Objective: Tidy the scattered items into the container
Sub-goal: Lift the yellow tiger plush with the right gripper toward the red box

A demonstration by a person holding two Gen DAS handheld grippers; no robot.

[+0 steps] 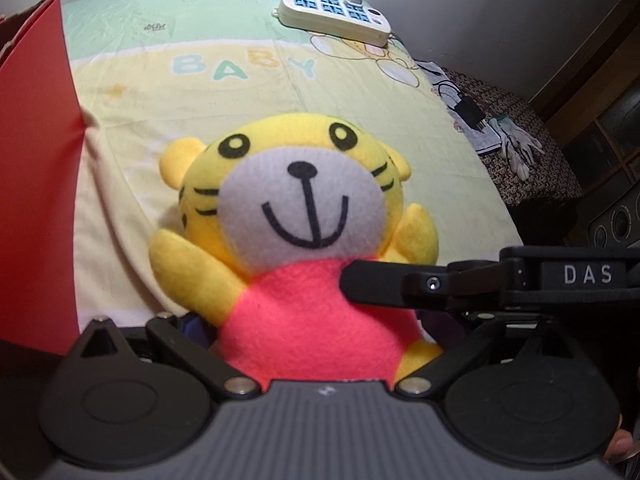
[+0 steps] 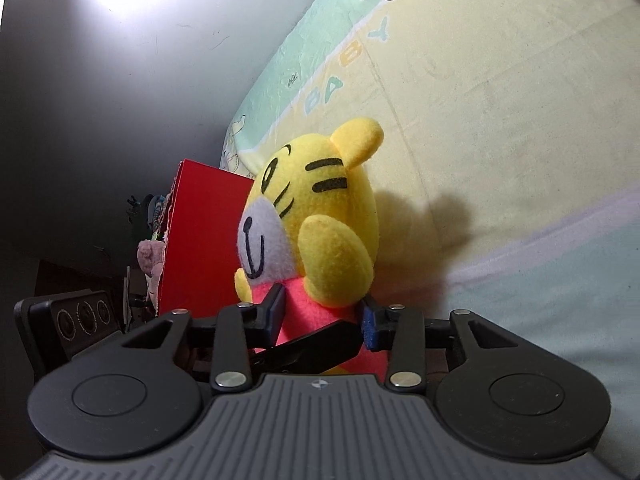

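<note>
A yellow tiger plush [image 1: 288,216] in a pink shirt is held upright over the bed. My right gripper [image 2: 324,312] is shut on its pink body [image 2: 316,316], one finger each side; one of its fingers [image 1: 380,284] presses the shirt in the left wrist view. My left gripper [image 1: 316,344] sits low around the plush's lower body, its fingertips hidden behind the plush; a left finger crosses below the shirt in the right wrist view. The red box [image 1: 36,184] stands at the left, also in the right wrist view [image 2: 200,240], just beyond the plush.
A baby-print bed sheet [image 1: 240,92] covers the bed. A white power strip [image 1: 332,16] with a cable lies at the far edge. White gloves [image 1: 516,148] and a black charger [image 1: 468,112] lie on a patterned surface right. A pink plush [image 2: 148,256] shows behind the box.
</note>
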